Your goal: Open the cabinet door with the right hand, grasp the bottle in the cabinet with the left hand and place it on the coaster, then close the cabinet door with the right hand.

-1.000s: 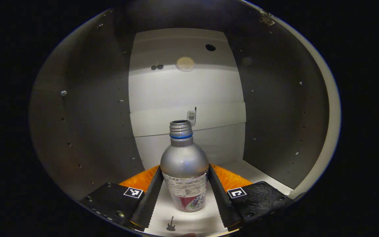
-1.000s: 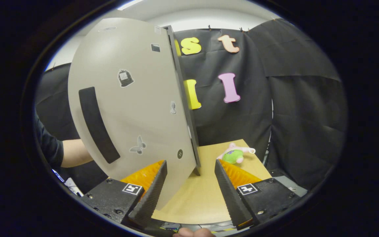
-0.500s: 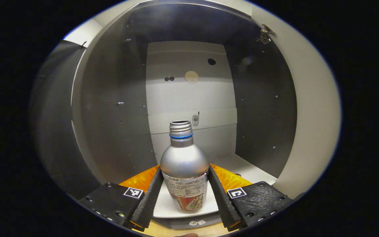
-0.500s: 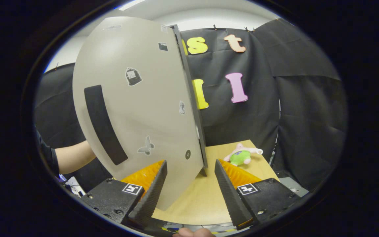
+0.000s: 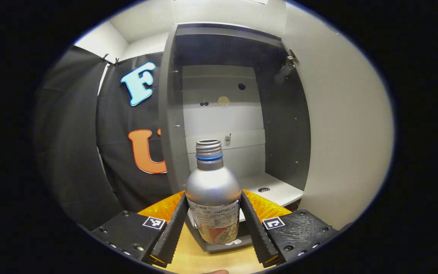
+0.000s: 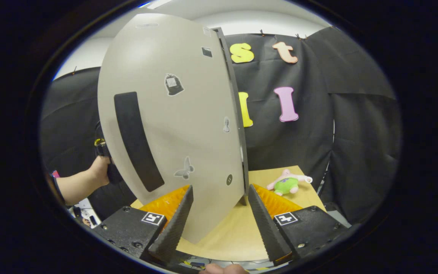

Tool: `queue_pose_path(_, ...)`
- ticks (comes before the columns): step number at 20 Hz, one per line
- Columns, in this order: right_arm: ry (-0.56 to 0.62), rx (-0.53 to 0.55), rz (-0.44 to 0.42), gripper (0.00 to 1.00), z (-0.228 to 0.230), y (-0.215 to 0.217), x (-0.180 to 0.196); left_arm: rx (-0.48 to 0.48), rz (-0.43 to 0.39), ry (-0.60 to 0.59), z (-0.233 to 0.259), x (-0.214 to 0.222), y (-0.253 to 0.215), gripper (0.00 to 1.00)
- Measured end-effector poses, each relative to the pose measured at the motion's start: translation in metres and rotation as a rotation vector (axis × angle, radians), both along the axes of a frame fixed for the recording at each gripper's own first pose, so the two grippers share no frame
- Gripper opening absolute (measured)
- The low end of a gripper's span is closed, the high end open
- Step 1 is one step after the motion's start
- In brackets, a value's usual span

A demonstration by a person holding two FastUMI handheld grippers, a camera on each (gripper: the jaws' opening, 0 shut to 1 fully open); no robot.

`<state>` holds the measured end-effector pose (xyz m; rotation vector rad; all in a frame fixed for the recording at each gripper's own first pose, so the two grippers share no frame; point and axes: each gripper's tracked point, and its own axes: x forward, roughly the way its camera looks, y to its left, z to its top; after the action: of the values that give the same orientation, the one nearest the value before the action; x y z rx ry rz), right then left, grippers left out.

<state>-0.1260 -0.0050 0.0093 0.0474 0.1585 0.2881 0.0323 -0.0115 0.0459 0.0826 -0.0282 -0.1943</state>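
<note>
Left gripper view: bottle (image 5: 213,194) upright, mouth up

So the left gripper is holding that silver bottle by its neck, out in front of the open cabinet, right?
Not quite. The left gripper does hold the silver bottle in front of the open cabinet, but not by the neck. The left gripper view shows the two fingers pressing on the lower body, either side of the label, with the neck standing free above them.

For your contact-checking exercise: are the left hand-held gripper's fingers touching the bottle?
Touching. The left gripper view shows both fingers of the left hand-held gripper pressed against the bottle sides, no gap.
</note>
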Motion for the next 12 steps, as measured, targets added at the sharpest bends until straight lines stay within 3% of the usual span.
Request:
queue_pose_path(7, 0.035, 0.017, -0.004, 0.90, -0.002, 0.004, 0.002, 0.019, 0.048, 0.009, -0.046, -0.045, 0.033, 0.78)
queue_pose_path(12, 0.008, 0.014, -0.096, 0.90, 0.008, -0.012, 0.009, 0.051, 0.061, 0.012, -0.089, -0.061, 0.043, 0.78)
